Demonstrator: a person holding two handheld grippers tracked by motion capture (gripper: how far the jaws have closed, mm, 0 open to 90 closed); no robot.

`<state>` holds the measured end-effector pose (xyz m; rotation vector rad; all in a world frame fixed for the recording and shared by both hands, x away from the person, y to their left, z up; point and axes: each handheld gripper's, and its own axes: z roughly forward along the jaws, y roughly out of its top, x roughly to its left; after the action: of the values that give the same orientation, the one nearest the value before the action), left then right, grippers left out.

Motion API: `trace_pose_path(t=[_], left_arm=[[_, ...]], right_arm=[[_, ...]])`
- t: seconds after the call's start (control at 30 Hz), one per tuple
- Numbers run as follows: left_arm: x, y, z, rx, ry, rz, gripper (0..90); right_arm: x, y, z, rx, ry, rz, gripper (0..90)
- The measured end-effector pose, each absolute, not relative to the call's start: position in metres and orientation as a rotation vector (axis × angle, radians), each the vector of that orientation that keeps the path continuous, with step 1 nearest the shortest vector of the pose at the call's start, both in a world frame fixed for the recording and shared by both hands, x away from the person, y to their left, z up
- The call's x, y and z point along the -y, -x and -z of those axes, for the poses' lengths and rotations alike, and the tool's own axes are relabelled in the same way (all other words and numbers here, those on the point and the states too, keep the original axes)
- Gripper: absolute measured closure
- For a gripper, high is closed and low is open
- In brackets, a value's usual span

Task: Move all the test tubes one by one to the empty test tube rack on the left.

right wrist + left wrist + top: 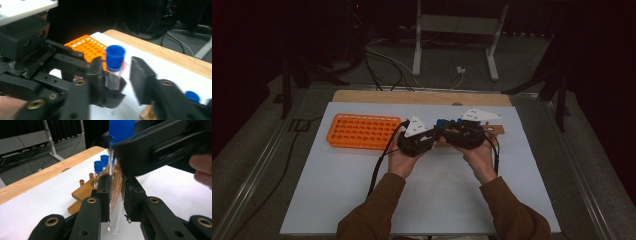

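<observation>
A clear glass test tube (115, 220) with a blue cap (115, 57) stands upright between the two grippers, above the white mat. My left gripper (116, 186) is shut on the tube's glass body, below the cap. My right gripper (117, 63) is open around the tube's upper end, with its right jaw clearly apart from the cap. In the high view both grippers meet at mid-table, the left gripper (434, 134) facing the right gripper (443, 131). The right gripper's black body (160, 147) crosses over the tube in the left gripper view.
An orange tube rack (362, 131) with several empty holes lies at the left of the white mat (362, 195). A wooden rack (85, 191) behind the grippers holds blue-capped tubes (98, 167). A wooden board (422, 97) borders the far edge.
</observation>
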<state>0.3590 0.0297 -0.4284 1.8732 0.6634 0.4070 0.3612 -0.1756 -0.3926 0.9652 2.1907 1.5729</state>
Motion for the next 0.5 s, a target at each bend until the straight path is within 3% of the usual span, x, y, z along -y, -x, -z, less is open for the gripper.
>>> trace_pose_path(t=[0.03, 0.27, 0.5], left_arm=[[-0.031, -0.36, 0.429, -0.673, -1.87, -0.407, 77.7], [-0.04, -0.363, 0.431, -0.723, -1.862, -0.409, 78.0], [-0.048, -0.363, 0.43, -0.737, -1.864, -0.416, 78.1]], right_arm=[[0.181, -0.361, 0.391, -2.171, -0.984, -1.577, 46.7], [0.202, -0.362, 0.391, -2.1, -1.036, -1.521, 17.7], [0.22, -0.361, 0.402, -2.066, -1.071, -1.415, 7.3]])
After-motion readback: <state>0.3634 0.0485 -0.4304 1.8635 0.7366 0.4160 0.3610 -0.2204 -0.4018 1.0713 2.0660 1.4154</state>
